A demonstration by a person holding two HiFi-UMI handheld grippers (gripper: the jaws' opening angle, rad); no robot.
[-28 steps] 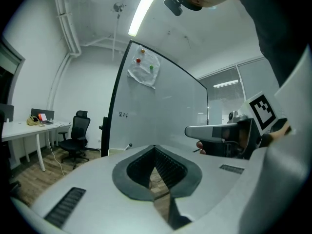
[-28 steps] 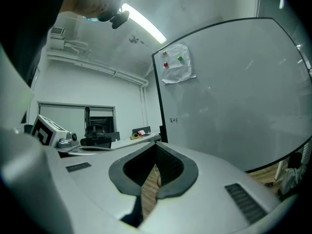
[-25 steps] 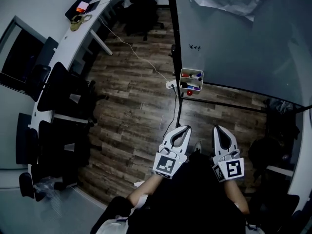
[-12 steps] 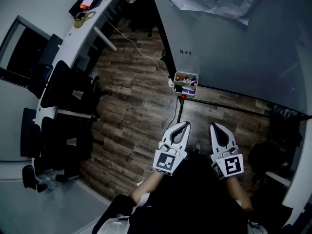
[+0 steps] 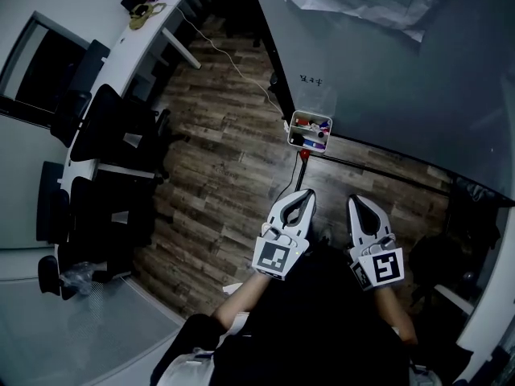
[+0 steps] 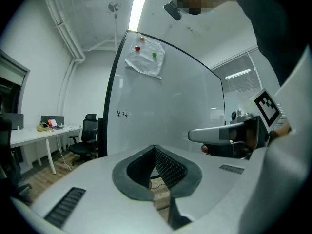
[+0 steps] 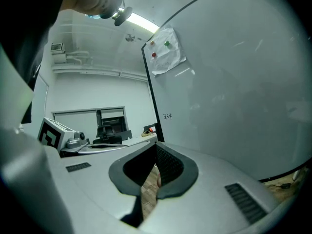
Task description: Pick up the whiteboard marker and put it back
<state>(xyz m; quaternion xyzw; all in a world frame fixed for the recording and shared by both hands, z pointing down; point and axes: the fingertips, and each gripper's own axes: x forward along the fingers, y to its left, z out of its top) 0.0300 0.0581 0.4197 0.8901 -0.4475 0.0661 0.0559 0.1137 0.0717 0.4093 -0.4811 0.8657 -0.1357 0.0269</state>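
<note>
Head view looks steeply down on the left gripper (image 5: 304, 194) and right gripper (image 5: 355, 202); their own views face level, sharing the large grey whiteboard (image 5: 386, 87).

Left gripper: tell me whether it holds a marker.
No, the left gripper has its jaws shut tip to tip, with nothing between them.

Floor (image 5: 217, 175) showing brown wood-plank pattern; marker tray (image 5: 293, 129) looking white, markers (image 5: 315, 144) red and blue; office chairs (image 5: 109, 135) black.

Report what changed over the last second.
The person edged forward, carrying left gripper and right gripper toward the marker tray at the whiteboard edge; the desk slid toward the frame's top. Both grippers stayed shut, empty, side by side.
</note>
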